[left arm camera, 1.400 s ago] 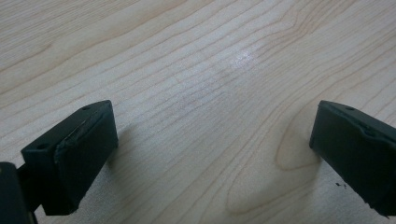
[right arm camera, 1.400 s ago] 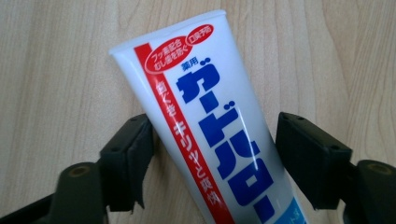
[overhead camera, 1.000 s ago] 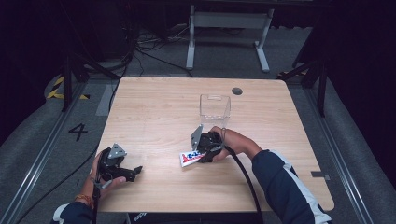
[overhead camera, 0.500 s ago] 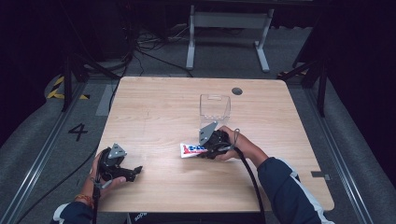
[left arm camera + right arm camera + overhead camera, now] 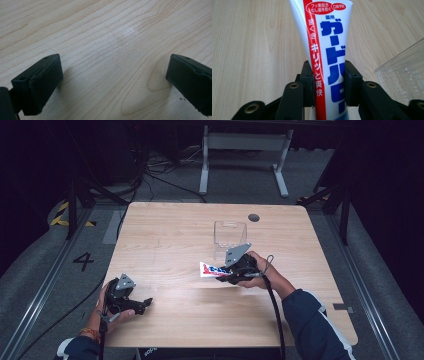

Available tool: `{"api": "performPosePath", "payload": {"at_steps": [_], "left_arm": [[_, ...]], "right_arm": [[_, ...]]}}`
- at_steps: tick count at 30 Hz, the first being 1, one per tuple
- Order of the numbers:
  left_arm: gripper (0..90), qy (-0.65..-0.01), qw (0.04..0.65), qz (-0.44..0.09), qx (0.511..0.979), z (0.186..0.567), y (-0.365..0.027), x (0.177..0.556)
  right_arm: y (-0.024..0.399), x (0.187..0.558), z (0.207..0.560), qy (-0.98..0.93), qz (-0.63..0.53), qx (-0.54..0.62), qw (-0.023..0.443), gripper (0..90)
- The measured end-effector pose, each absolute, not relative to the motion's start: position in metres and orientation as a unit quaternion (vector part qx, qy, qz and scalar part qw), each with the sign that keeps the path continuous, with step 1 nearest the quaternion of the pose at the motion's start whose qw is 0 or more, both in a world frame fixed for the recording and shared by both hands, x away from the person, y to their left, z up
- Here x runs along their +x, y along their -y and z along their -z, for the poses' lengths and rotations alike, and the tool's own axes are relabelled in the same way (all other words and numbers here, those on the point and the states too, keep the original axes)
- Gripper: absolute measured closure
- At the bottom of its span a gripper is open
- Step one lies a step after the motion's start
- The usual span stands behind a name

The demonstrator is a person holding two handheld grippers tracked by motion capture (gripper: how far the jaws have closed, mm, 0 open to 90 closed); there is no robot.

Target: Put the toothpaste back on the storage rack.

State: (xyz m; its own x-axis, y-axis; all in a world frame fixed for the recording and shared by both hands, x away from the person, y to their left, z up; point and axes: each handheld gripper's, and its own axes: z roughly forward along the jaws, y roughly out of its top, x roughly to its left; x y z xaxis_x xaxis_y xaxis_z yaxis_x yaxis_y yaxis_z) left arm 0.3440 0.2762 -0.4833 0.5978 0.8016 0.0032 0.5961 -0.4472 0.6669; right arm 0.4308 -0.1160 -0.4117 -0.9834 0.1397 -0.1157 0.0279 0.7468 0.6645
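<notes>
1. Left gripper (image 5: 145, 303): rests low at the near left of the worktop (image 5: 165, 240), held in the person's left hand (image 5: 111, 306). In the left gripper view its two fingers (image 5: 37, 83) stand wide apart over bare wood, with nothing between them
2. Right gripper (image 5: 216, 274): sits right of centre, in the person's right hand (image 5: 260, 272). In the right gripper view both fingers (image 5: 307, 83) press against the sides of a toothpaste tube (image 5: 325, 45); the grip is fully closed on it
3. Tube position: the toothpaste tube (image 5: 212, 270) juts out to the left of the right gripper, just in front of the clear container (image 5: 230, 239) and, by the high view, slightly above the worktop surface
4. Handling, judged:
   - Light; one gripper carries it without support
   - Soft, flexible wall; hard clamping is likely to dent it or force the paste towards one end
   - Glossy printed skin, probably slippery, so a loose hold may let it slide
   - Not fragile
5. Where to grip, judged: across the flat faces, near the mid-body, as now. The long free end may droop or swing when the tube is tilted
6. Clear container: thin, rigid, light and likely easy to knock over
7. Count:
   - Toothpaste tubes: one
   - Clear containers: one
   - Grippers: two
</notes>
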Motion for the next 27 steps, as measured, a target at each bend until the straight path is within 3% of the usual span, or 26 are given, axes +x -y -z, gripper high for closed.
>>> {"api": "performPosePath", "payload": {"at_steps": [27], "left_arm": [[1.3,-0.418,0.318,-0.162,0.835,0.483,-0.276,0.344]], "right_arm": [[0.153,0.434,0.370,-0.873,-0.464,0.090,0.119,67.3]]}}
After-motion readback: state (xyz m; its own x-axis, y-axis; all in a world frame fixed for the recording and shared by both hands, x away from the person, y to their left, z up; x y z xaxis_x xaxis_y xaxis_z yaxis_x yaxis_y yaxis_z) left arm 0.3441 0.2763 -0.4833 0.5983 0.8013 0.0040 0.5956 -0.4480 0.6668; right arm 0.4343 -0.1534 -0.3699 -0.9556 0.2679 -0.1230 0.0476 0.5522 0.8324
